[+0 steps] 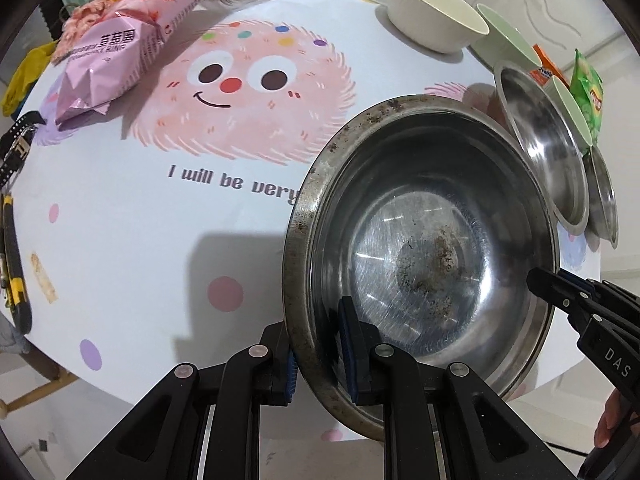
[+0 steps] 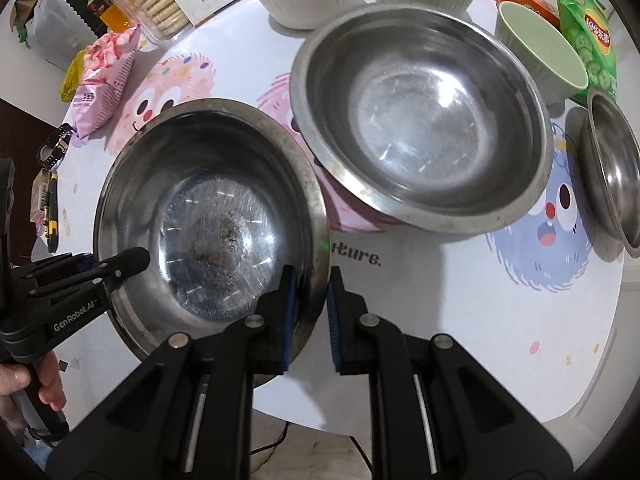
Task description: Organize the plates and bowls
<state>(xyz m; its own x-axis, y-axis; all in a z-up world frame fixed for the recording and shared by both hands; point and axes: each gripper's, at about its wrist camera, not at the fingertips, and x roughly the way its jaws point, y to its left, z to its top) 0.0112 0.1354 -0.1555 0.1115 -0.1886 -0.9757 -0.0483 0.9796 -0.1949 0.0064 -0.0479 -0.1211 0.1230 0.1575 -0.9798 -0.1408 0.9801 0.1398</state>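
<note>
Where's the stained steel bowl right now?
The stained steel bowl is held at opposite rims by both grippers, left of the bigger clean steel bowl.

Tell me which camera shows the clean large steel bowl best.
Right wrist view: the clean steel bowl sits whole and near centre, interior visible. The left wrist view shows it only edge-on at the right, squeezed by fisheye distortion behind the stained bowl.
</note>
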